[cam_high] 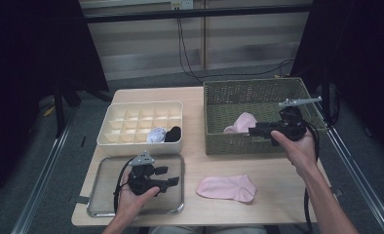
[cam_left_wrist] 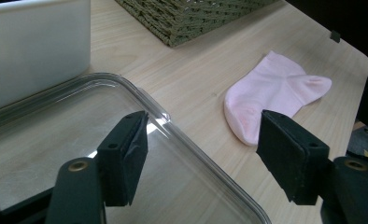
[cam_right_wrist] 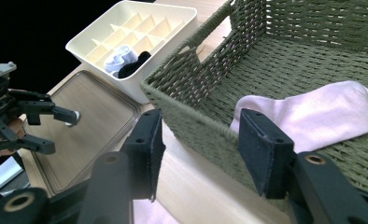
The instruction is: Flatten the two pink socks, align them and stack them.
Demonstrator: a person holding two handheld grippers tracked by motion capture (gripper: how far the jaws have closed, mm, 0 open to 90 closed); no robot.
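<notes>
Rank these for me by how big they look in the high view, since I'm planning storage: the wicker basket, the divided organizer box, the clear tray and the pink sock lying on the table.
1. wicker basket
2. divided organizer box and clear tray: footprints look too alike to rank, and the tray sits nearer the camera.
3. pink sock, plainly smallest.

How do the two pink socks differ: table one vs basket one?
The table sock lies flat and spread out on bare wood; the basket sock is bunched against the basket wall. The table sock lies nearer the left gripper, the basket sock just beyond the right gripper. Both are pale pink, neither gripped.
</notes>
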